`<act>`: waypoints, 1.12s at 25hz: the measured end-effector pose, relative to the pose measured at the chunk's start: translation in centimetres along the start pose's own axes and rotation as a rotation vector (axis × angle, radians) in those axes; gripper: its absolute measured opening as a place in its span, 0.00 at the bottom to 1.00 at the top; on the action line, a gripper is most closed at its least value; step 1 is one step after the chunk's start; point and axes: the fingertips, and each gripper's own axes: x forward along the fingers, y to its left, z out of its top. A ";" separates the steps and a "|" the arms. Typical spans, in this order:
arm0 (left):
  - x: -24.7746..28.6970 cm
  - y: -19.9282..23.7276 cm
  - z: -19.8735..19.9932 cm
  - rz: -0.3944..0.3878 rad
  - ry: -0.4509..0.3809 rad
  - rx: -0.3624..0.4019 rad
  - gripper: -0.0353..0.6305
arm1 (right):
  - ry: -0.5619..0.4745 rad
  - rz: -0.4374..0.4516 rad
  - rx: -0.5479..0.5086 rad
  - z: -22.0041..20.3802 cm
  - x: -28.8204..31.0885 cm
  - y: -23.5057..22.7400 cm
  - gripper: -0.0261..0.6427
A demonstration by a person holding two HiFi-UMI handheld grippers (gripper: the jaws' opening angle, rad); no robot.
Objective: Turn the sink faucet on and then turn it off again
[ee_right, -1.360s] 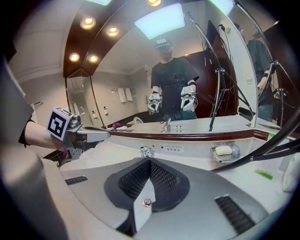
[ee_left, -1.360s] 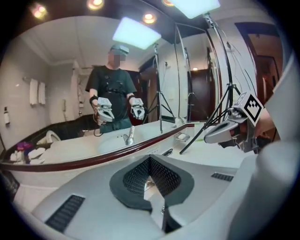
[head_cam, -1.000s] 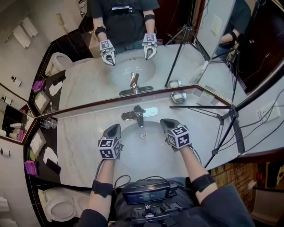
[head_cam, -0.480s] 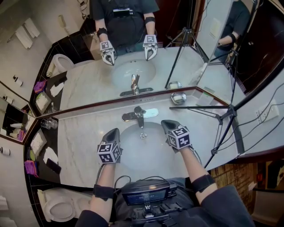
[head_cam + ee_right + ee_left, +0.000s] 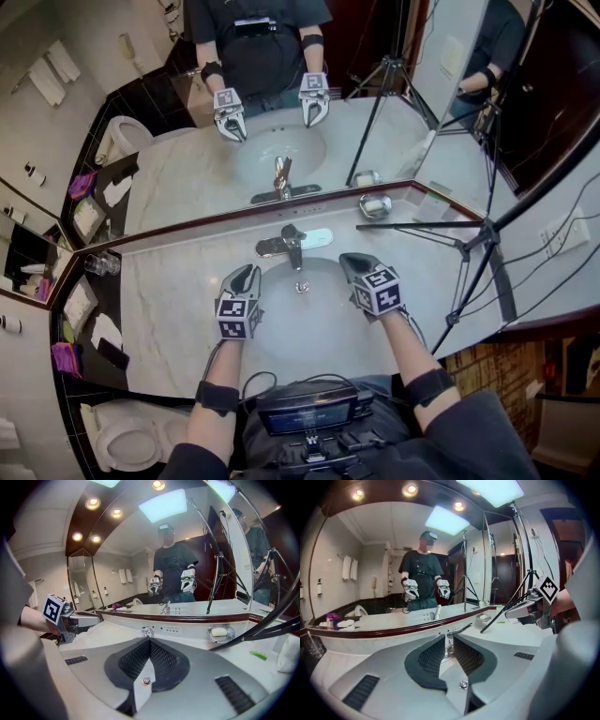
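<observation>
The chrome faucet stands at the back of the white sink basin, its lever pointing toward me. No water shows. My left gripper hovers over the basin's left rim, short of the faucet; its jaws are opening, with a narrow gap and nothing between them. In the left gripper view the faucet shows through that gap, beyond the fingertips. My right gripper is shut and empty over the basin's right rim. In the right gripper view the faucet sits just past the closed tips.
A soap dish sits on the marble counter right of the faucet. A black tripod leans across the counter's right side. Glasses stand at the far left. A large mirror rises behind the counter.
The left gripper's jaws have parted slightly and it has rolled a little, shifting slightly right. The right gripper has stayed still.
</observation>
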 end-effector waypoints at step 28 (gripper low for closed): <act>15.8 -10.1 -1.1 -0.309 0.230 0.665 0.42 | 0.028 -0.055 0.061 -1.7 -0.1 -3.9 0.07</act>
